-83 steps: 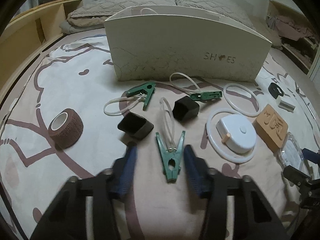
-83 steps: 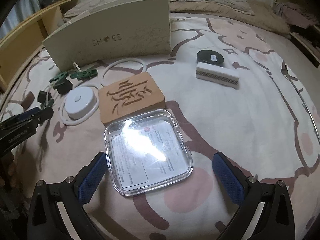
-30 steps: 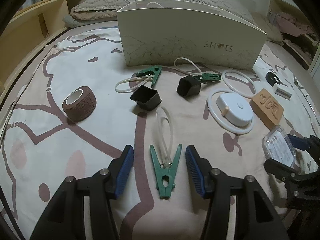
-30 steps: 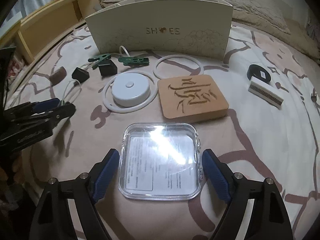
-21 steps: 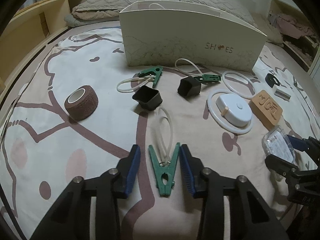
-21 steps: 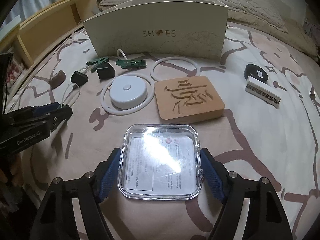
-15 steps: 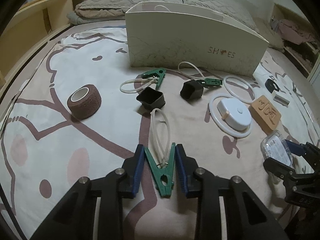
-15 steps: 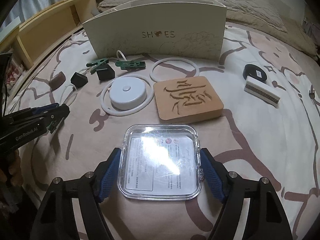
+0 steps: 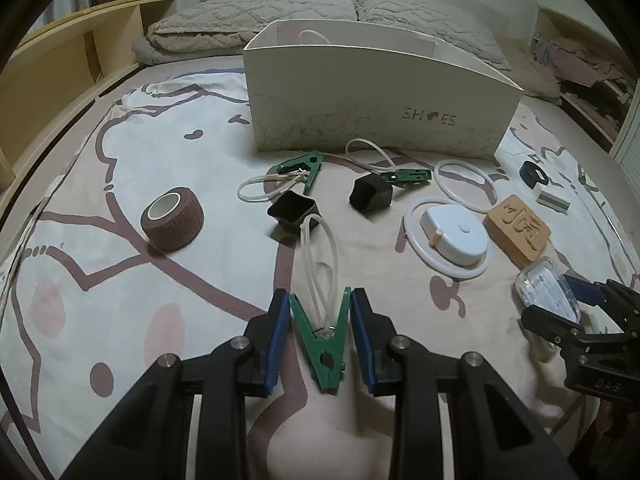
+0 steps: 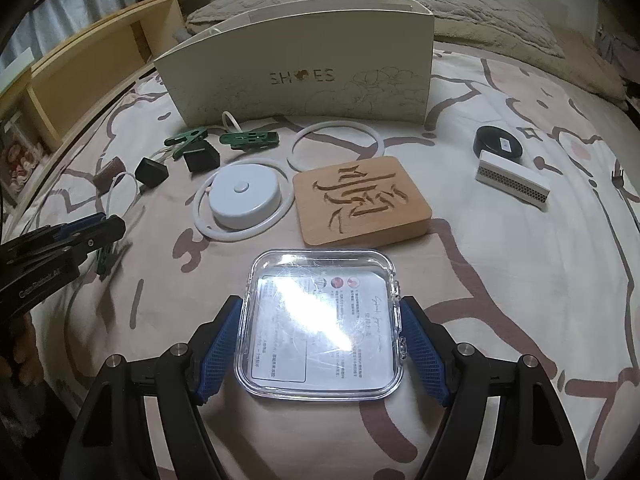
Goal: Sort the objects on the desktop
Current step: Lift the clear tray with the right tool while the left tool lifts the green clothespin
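Left wrist | left claw (image 9: 320,330) pinches green clip (image 9: 322,344) | right claw (image 10: 320,350) clamps clear square case (image 10: 320,324)

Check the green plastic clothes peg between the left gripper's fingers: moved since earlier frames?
Cannot tell: the green plastic clothes peg keeps its place beside the brown stripe, though the camera shifted.

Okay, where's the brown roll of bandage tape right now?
In the left wrist view the brown tape roll lies on its side on the bedspread at the left, apart from the rest, with the black square cup its nearest neighbour to the right.
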